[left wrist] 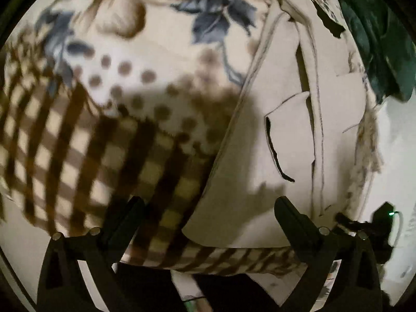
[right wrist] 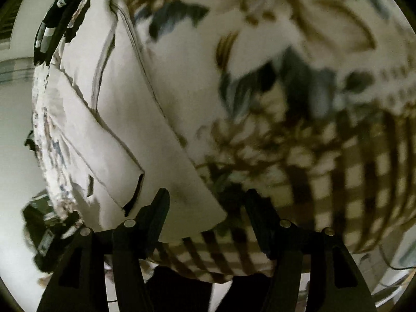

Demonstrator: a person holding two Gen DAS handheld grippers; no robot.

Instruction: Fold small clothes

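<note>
both jaws parted above cream garment (left wrist: 260, 156) on patterned blanket (left wrist: 117, 130).

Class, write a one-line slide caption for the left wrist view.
Open left hand-held gripper poised over beige garment lying on a floral-and-checked blanket.

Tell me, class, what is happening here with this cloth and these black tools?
A person is holding two sets of tongs over a pale beige garment spread on a patterned blanket with checks, dots and leaves. The left tongs and right tongs both stand open above the garment's near corner, gripping nothing. The garment lies fairly flat with layered panels; how far the folding has got cannot be told.
</note>
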